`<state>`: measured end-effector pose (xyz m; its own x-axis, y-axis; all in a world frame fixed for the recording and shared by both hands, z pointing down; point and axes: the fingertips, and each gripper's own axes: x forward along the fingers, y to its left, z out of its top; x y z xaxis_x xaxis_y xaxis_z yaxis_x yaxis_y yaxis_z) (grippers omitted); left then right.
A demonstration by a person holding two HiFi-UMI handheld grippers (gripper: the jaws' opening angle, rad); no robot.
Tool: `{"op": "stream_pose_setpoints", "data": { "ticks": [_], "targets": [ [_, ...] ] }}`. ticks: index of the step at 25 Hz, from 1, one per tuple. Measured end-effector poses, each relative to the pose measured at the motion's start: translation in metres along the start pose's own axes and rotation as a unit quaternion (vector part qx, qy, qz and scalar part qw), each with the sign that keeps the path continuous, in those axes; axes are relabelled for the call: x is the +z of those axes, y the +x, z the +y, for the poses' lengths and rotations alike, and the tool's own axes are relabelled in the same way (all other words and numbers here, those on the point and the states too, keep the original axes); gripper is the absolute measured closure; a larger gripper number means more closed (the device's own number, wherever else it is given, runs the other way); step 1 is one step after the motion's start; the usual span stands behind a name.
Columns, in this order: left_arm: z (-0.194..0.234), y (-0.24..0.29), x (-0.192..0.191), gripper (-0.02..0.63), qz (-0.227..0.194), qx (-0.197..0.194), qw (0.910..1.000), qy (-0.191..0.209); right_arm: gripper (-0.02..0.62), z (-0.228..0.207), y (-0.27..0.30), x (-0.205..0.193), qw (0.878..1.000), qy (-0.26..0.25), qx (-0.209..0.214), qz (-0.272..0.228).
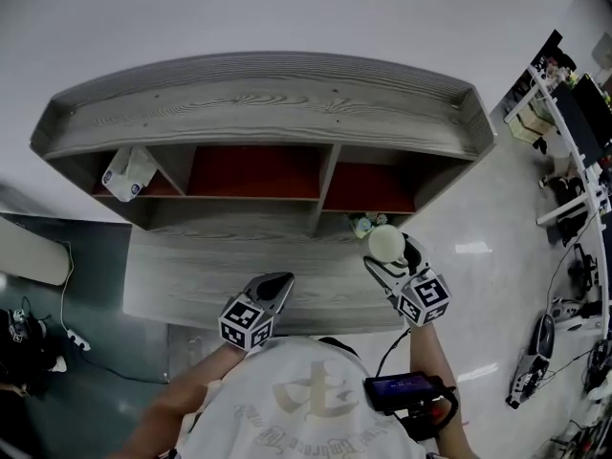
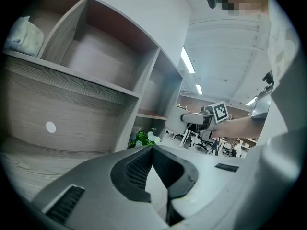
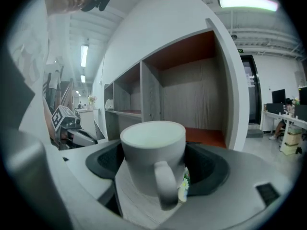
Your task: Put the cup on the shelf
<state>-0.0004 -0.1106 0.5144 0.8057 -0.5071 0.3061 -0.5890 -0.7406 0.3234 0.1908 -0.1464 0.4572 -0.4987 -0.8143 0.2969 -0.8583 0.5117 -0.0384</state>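
A white cup (image 1: 386, 244) with its handle (image 3: 165, 186) turned toward the camera sits between the jaws of my right gripper (image 1: 390, 256), which is shut on it. In the right gripper view the cup (image 3: 152, 150) stands upright over the grey wooden ledge (image 1: 191, 275), in front of the right compartment (image 3: 199, 104) of the shelf (image 1: 268, 98). My left gripper (image 1: 274, 285) hovers over the ledge left of the cup. Its jaws meet at the tip with nothing between them, as the left gripper (image 2: 152, 151) shows in its own view.
A white packet (image 1: 128, 173) lies in the shelf's left compartment. A small flower plant (image 1: 361, 225) stands on the ledge just behind the cup. Desks and chairs (image 1: 564, 132) line the floor to the right. Cables (image 1: 38, 333) lie at the lower left.
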Motion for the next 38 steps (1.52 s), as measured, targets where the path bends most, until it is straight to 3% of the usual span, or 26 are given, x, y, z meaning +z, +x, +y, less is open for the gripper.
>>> {"op": "stream_pose_setpoints", "data": {
  "ticks": [6, 14, 26, 38],
  "targets": [
    [0.013, -0.012, 0.003, 0.604, -0.011, 0.020, 0.9997, -0.005, 0.189, -0.019, 0.021, 0.036, 1.000, -0.023, -0.002, -0.017],
    [0.025, -0.028, 0.003, 0.604, -0.017, 0.048, 0.9986, -0.013, 0.189, -0.038, 0.058, 0.064, 1.000, -0.017, -0.007, -0.018],
    [0.039, -0.041, 0.001, 0.604, -0.021, 0.083, 0.9961, -0.021, 0.189, -0.064, 0.106, 0.064, 0.999, 0.009, -0.041, 0.002],
    [0.046, -0.046, 0.000, 0.604, -0.022, 0.104, 0.9940, -0.027, 0.189, -0.082, 0.133, 0.070, 0.997, 0.037, -0.065, -0.012]
  ]
}}
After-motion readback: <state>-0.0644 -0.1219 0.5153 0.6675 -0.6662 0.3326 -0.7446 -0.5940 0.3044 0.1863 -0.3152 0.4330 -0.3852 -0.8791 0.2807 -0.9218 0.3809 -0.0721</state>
